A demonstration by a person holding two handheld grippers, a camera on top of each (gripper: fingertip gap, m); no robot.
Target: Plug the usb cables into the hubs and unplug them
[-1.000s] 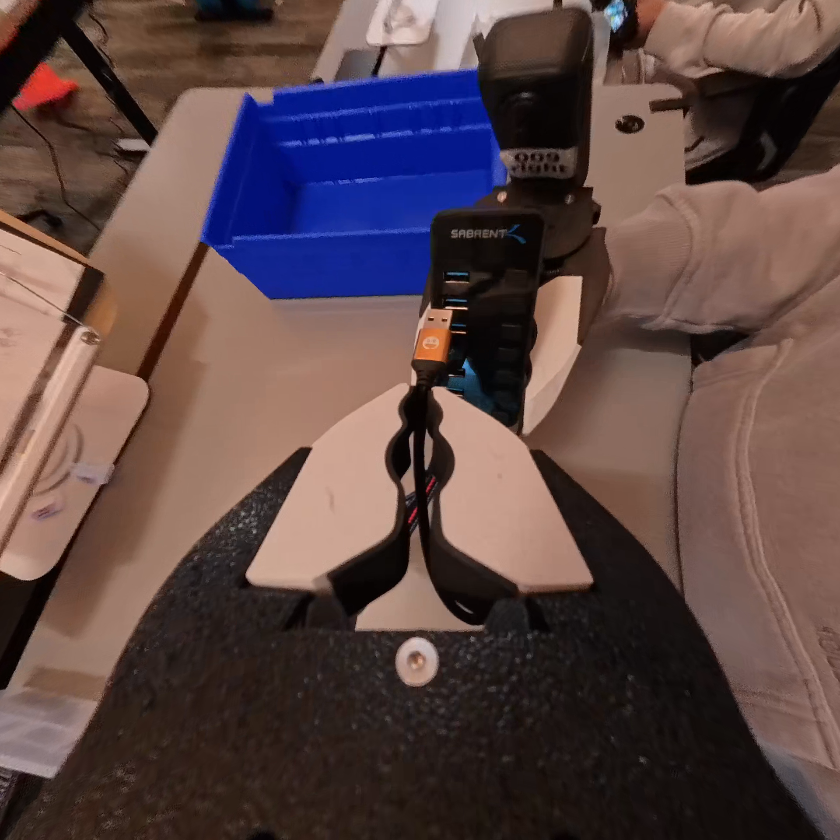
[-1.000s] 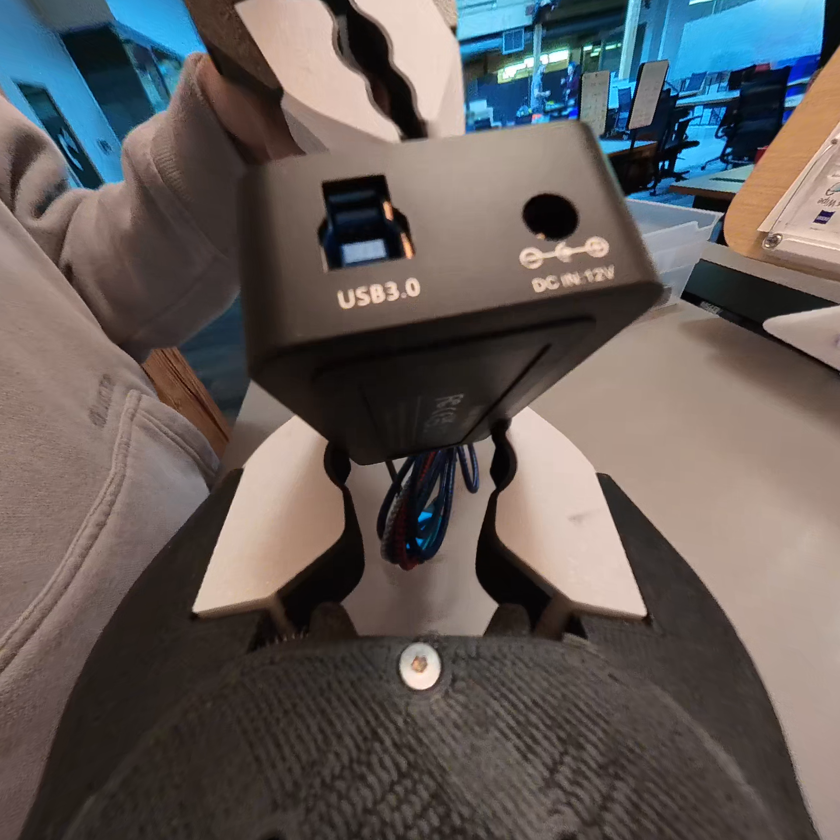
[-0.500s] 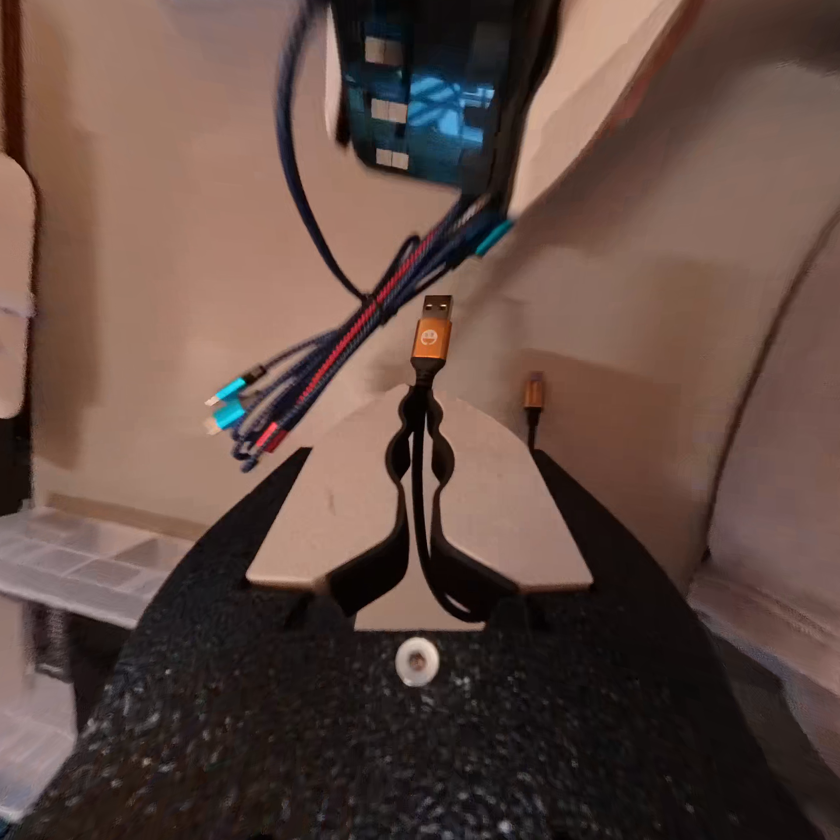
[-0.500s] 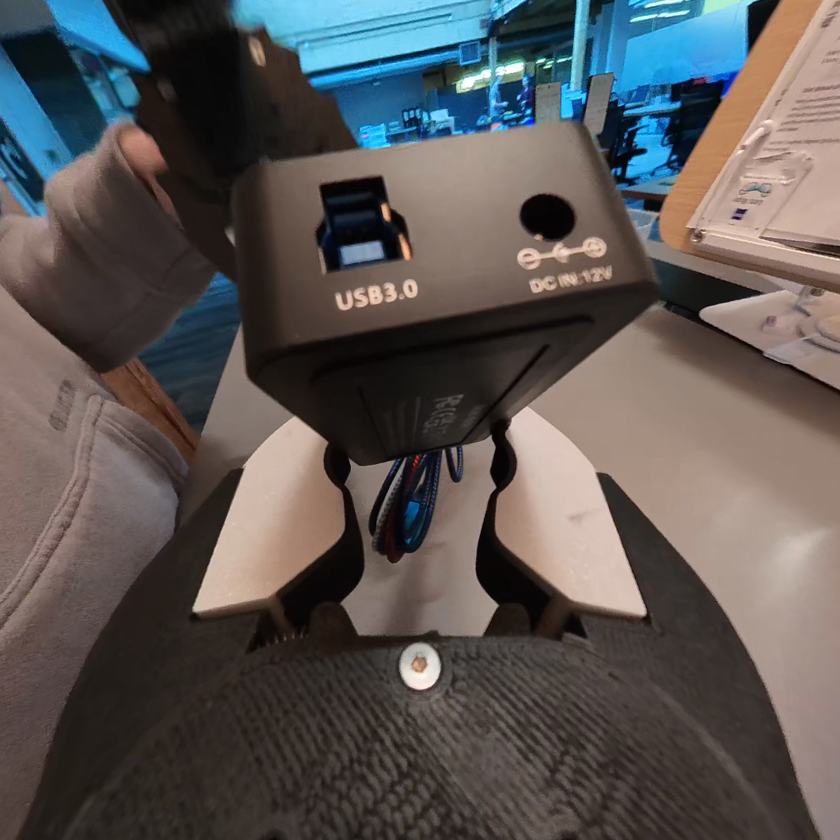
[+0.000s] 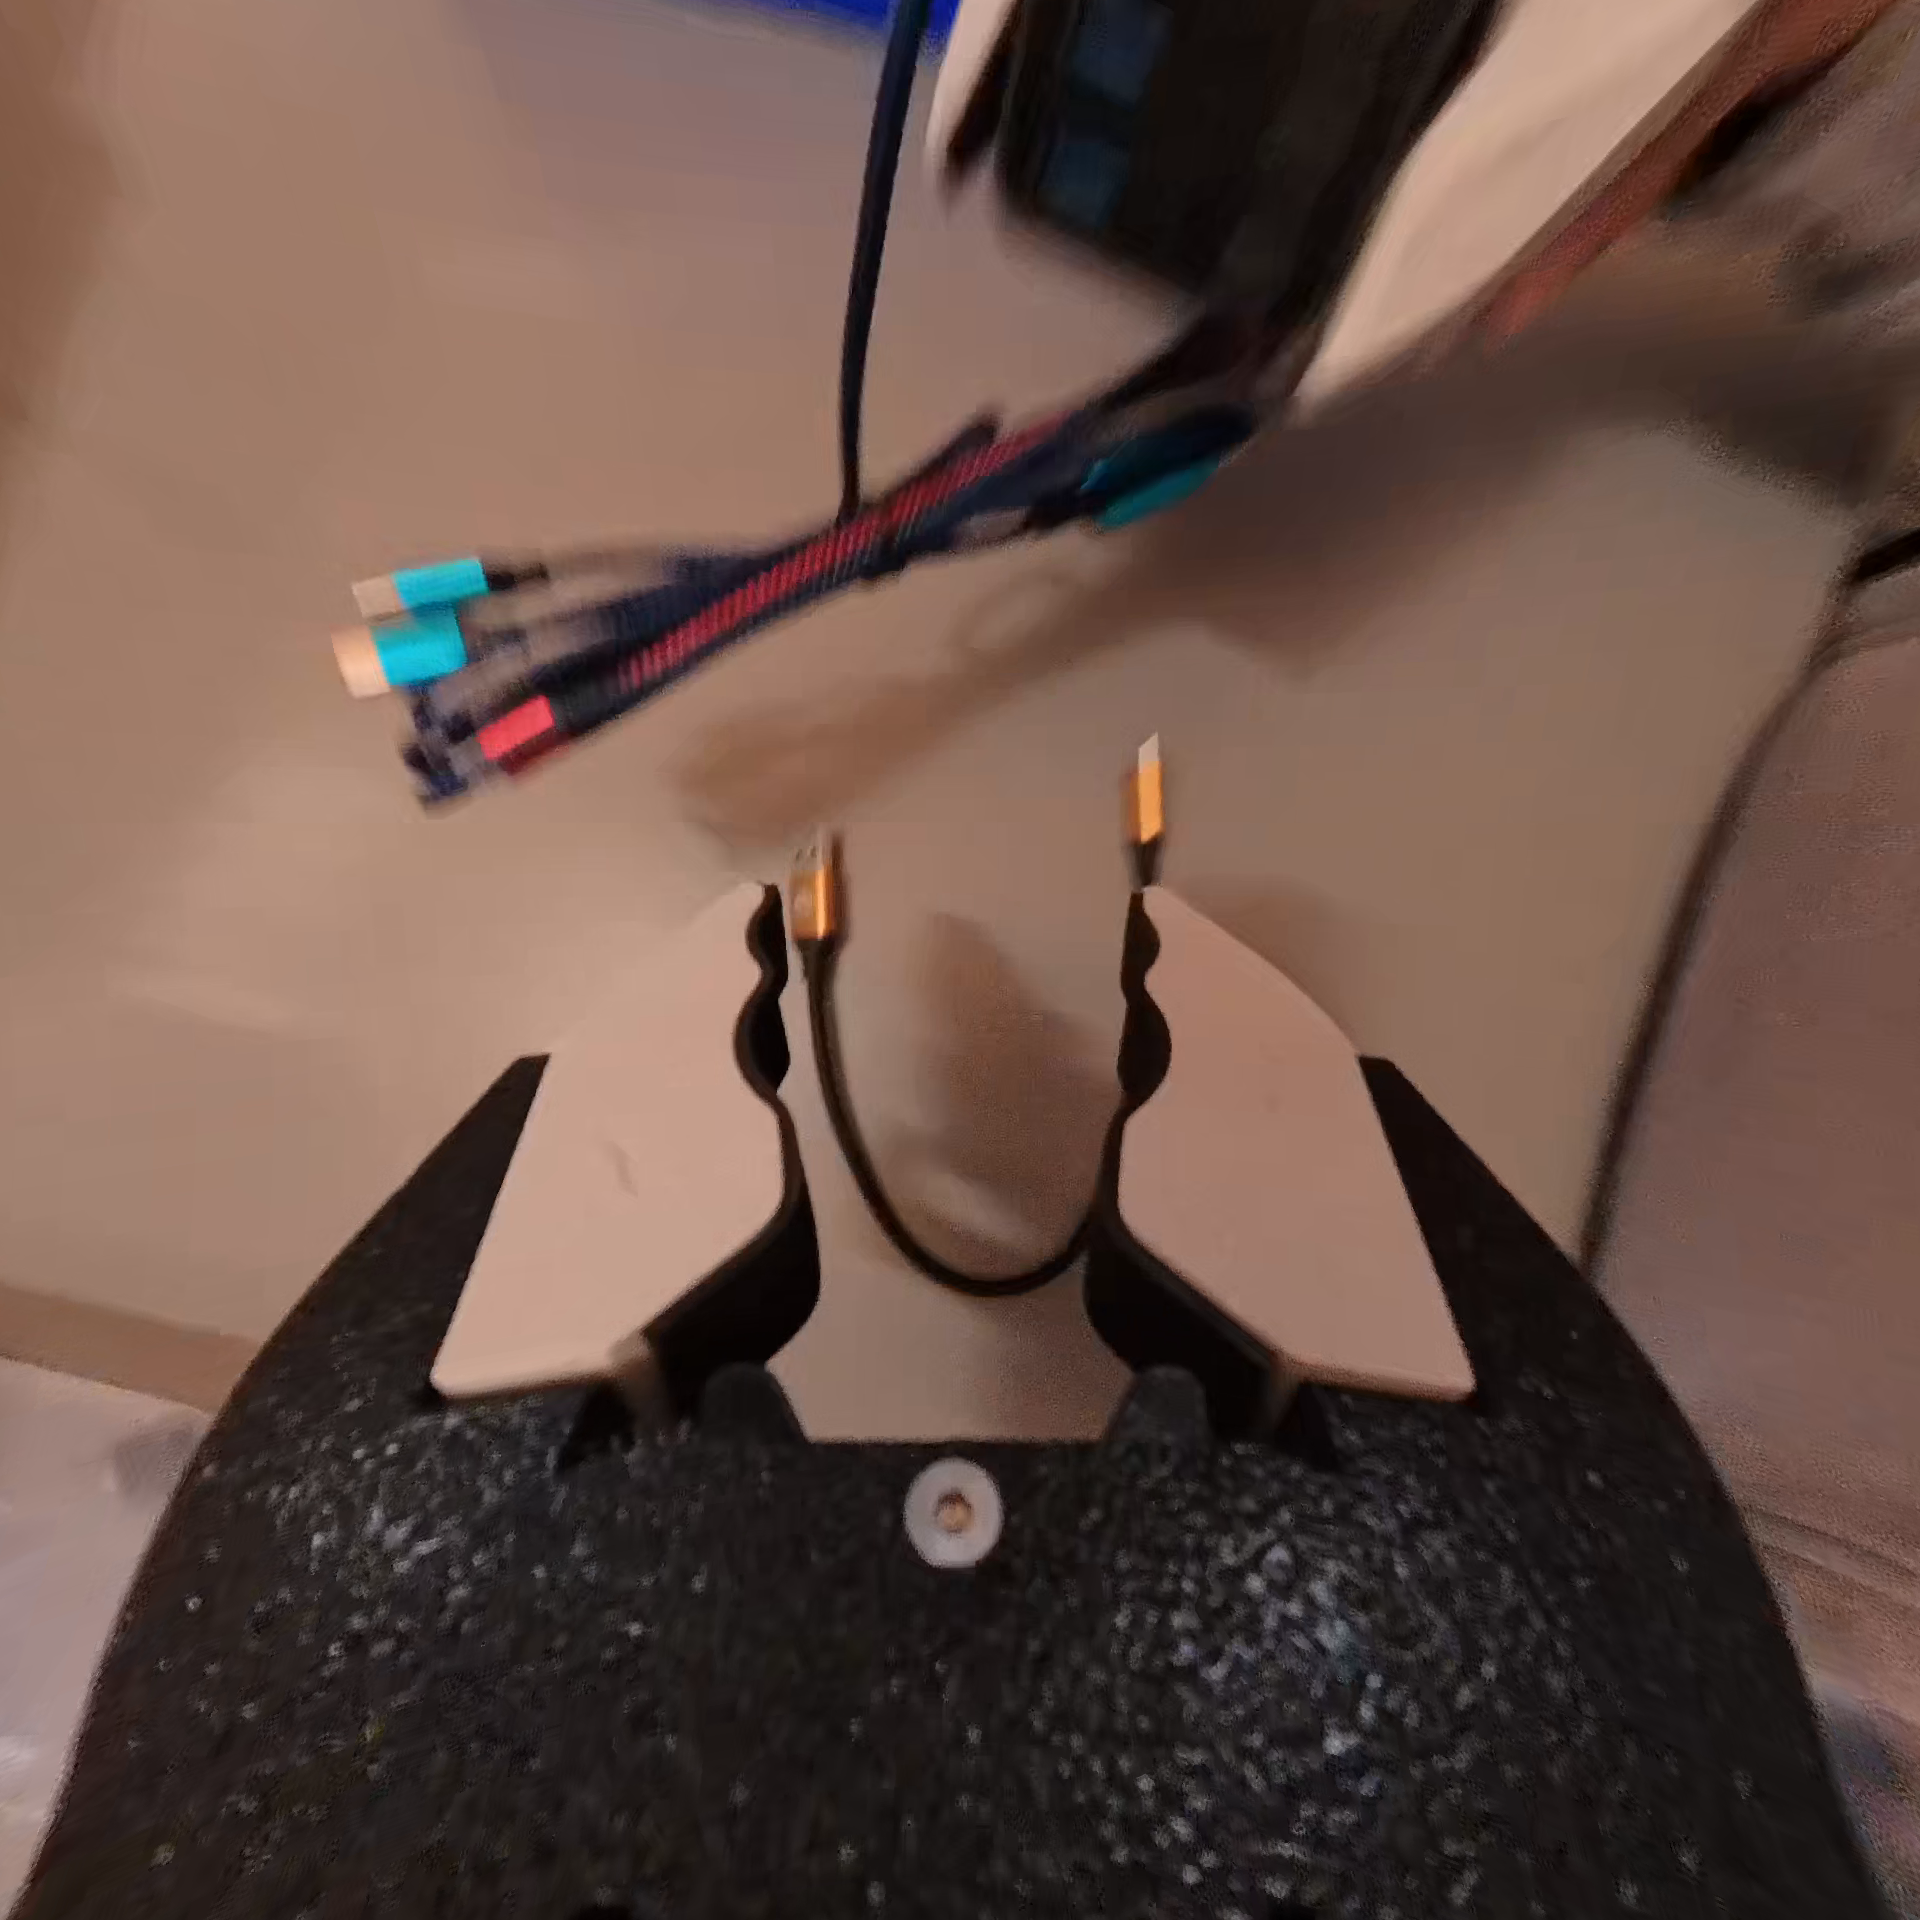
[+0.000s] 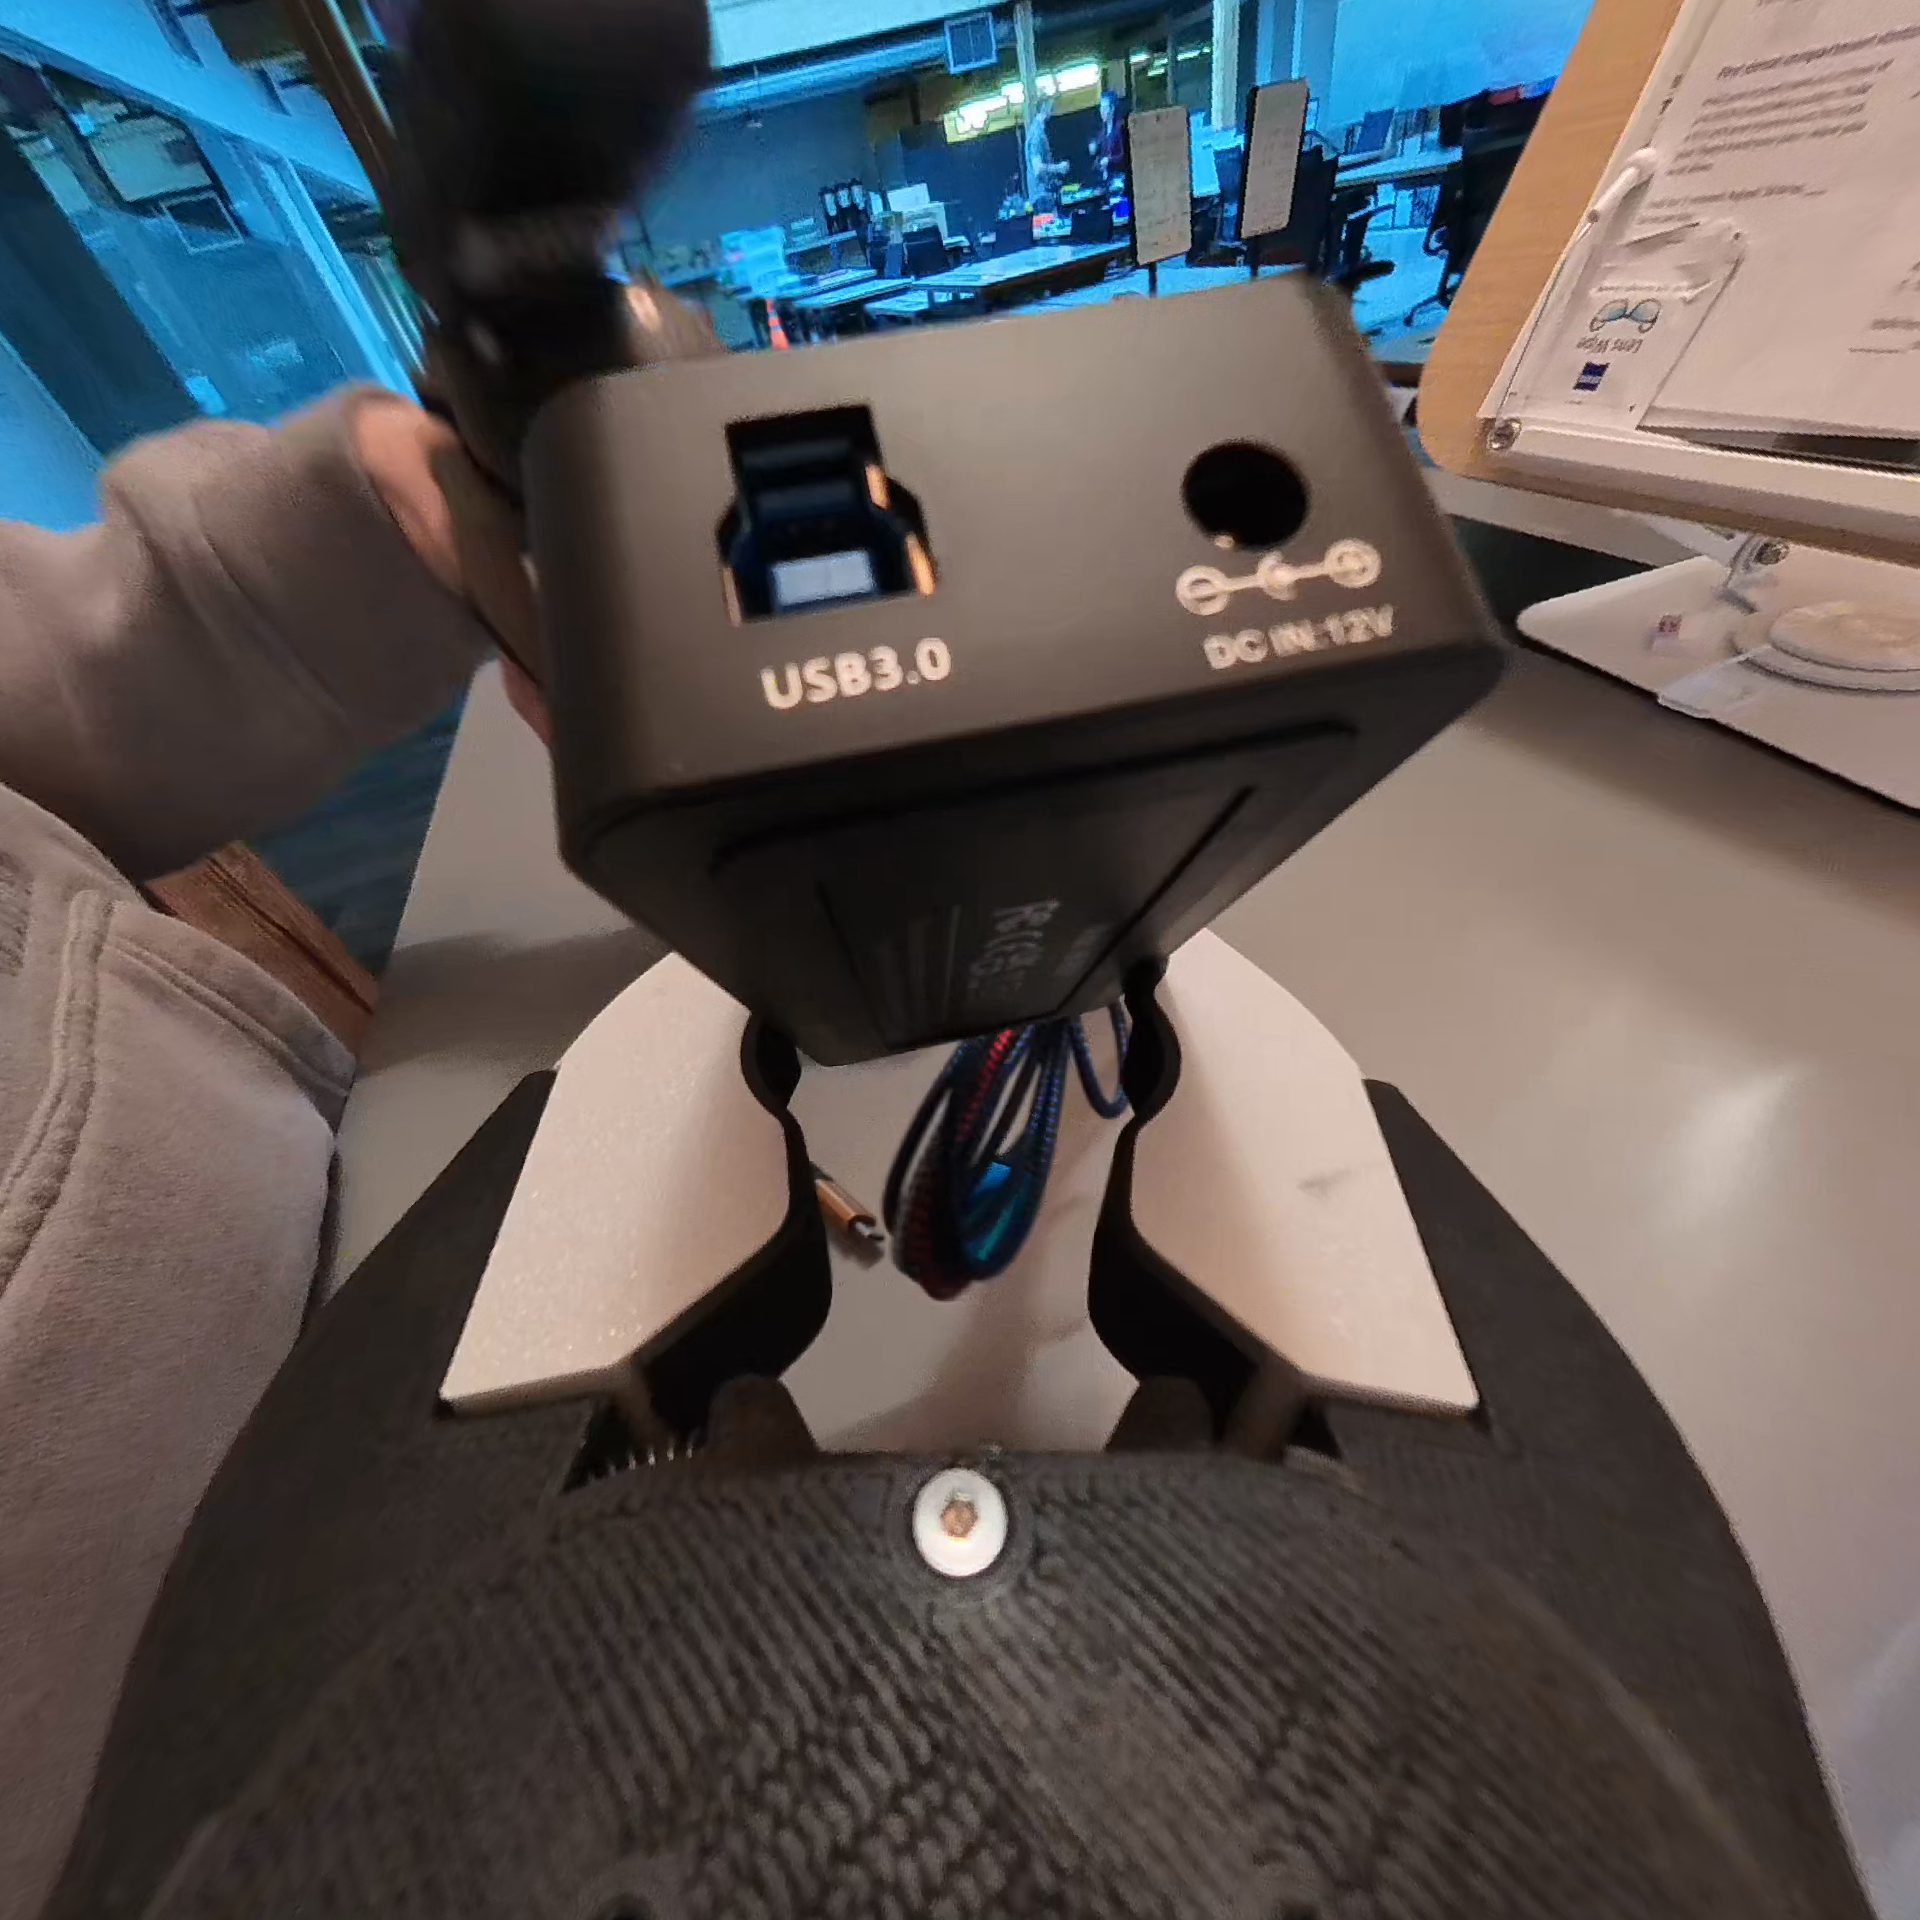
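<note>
In the left wrist view my left gripper (image 5: 951,904) is open. A short black cable (image 5: 966,1278) with orange plugs lies loose between its fingers, one plug (image 5: 816,899) by the left fingertip and one (image 5: 1143,805) by the right, not gripped. My right gripper (image 6: 956,1023) is shut on a black USB hub (image 6: 987,623), held up off the table. The hub also shows blurred at the top of the left wrist view (image 5: 1195,135). A bundle of red and blue braided cables (image 5: 831,561) hangs from it and shows under it (image 6: 987,1174).
The beige table (image 6: 1558,1039) lies below both grippers. A clear sign holder with papers (image 6: 1714,260) on a white base stands at the right. A person's grey sleeve (image 6: 208,623) and sweatshirt fill the left. The left gripper's body (image 6: 540,156) is blurred behind the hub.
My left gripper pulled the orange plug away from the hub, tilted down toward the table, then opened and let go of the cable. My right gripper kept holding the hub.
</note>
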